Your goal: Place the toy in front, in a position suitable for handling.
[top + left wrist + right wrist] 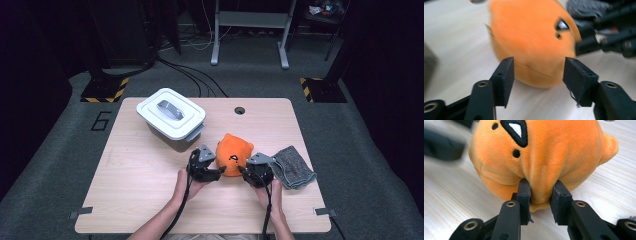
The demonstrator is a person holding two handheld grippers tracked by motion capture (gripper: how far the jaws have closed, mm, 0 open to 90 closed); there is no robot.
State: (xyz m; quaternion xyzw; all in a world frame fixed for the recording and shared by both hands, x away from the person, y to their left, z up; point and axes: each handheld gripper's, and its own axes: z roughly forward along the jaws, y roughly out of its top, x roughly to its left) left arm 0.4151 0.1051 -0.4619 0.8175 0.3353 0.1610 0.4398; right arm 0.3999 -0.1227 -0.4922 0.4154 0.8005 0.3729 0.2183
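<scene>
The right tool (pixel 540 192) is clenched on a fold of the orange plush toy (pixel 541 157), low on its near side; the left tool (pixel 537 75) is released, jaws spread and clear of the plush. My advice: keep that pinch deep in the soft pile so the round, squashy body will not slip. The toy sits on the pale wood-grain bench (pixel 140 175). Right of it lies a ribbed grey cloth (pixel 292 167); beyond it, to the left, stands a smooth white lidded box (pixel 171 119).
</scene>
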